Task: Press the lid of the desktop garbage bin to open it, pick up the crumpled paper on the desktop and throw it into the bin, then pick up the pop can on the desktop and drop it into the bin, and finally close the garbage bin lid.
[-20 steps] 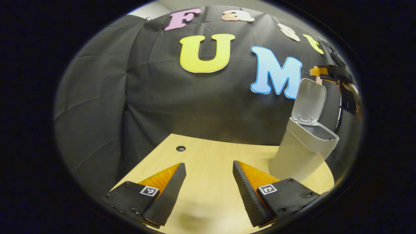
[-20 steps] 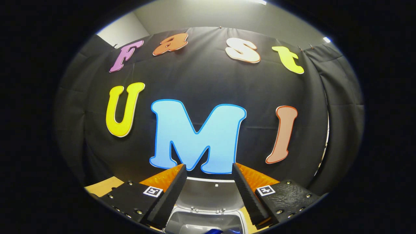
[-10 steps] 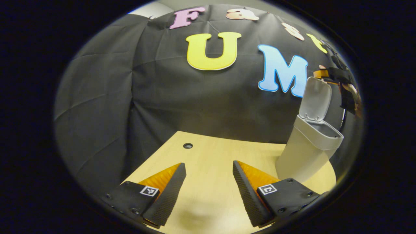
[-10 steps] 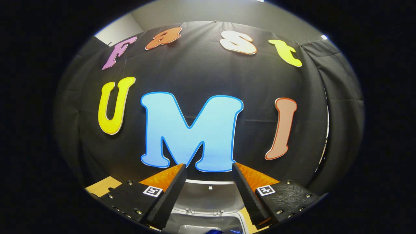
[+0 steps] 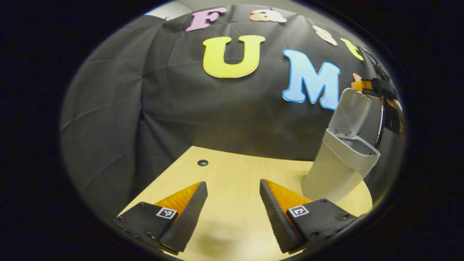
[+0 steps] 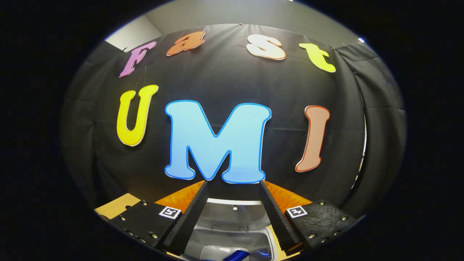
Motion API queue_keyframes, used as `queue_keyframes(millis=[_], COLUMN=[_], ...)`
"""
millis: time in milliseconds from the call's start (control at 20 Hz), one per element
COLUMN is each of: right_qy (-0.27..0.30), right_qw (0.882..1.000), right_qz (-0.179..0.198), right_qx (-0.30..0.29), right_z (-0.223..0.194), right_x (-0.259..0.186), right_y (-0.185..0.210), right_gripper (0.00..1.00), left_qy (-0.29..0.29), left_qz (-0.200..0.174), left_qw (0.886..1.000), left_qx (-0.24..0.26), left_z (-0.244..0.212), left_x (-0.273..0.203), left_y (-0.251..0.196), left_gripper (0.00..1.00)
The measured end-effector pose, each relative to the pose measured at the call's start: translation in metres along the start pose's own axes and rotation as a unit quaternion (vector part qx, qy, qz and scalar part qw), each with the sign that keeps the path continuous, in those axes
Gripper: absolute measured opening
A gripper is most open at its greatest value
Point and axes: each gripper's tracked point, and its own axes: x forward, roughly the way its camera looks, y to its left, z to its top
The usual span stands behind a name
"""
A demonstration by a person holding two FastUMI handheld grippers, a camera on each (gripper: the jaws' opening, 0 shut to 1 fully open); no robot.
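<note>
My right gripper (image 6: 232, 188) hangs open and empty directly over the open garbage bin (image 5: 335, 174), something blue (image 6: 235, 255) lying inside below it, my left gripper (image 5: 232, 190) open and idle, so only closing the raised lid (image 5: 351, 112) seems left.

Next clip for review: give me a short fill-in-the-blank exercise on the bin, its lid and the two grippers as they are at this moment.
1. The garbage bin stands on the wooden desktop with its lid ____.
2. The left gripper has its fingers apart and holds ____.
3. The right gripper is poised directly ____ the bin's mouth.
4. Something ____ in colour lies inside the bin.

Missing words: open; nothing; above; blue
</note>
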Motion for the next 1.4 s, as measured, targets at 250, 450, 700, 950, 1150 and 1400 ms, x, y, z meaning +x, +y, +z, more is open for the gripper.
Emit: queue_keyframes(millis=[250, 450, 700, 950, 1150, 1400], right_qy=[0.015, 0.029, 0.052, 0.086, 0.108, 0.133], right_qw=[1.000, 0.999, 0.998, 0.996, 0.993, 0.990], right_qz=[0.010, 0.019, 0.021, 0.022, 0.022, 0.024], right_qx=[0.016, 0.025, 0.027, 0.025, 0.032, 0.027], right_z=[-0.020, -0.039, -0.065, -0.092, -0.111, -0.135], right_x=[-0.030, -0.050, -0.066, -0.075, -0.078, -0.081], right_y=[0.004, 0.007, 0.010, 0.014, 0.016, 0.020], right_gripper=[0.90, 0.90, 0.91, 0.90, 0.90, 0.90], left_qy=[-0.001, -0.001, -0.005, -0.007, -0.006, -0.006], left_qz=[-0.010, -0.015, -0.020, -0.022, -0.019, -0.015], left_qw=[1.000, 1.000, 1.000, 1.000, 1.000, 1.000], left_qx=[-0.003, -0.005, -0.005, -0.004, -0.003, 0.002], left_z=[-0.001, -0.002, 0.001, 0.002, -0.001, 0.000], left_x=[-0.002, -0.003, -0.007, -0.009, -0.014, -0.017], left_y=[-0.005, -0.007, -0.010, -0.012, -0.007, -0.002], left_gripper=[0.96, 0.96, 0.95, 0.96, 0.96, 0.96])
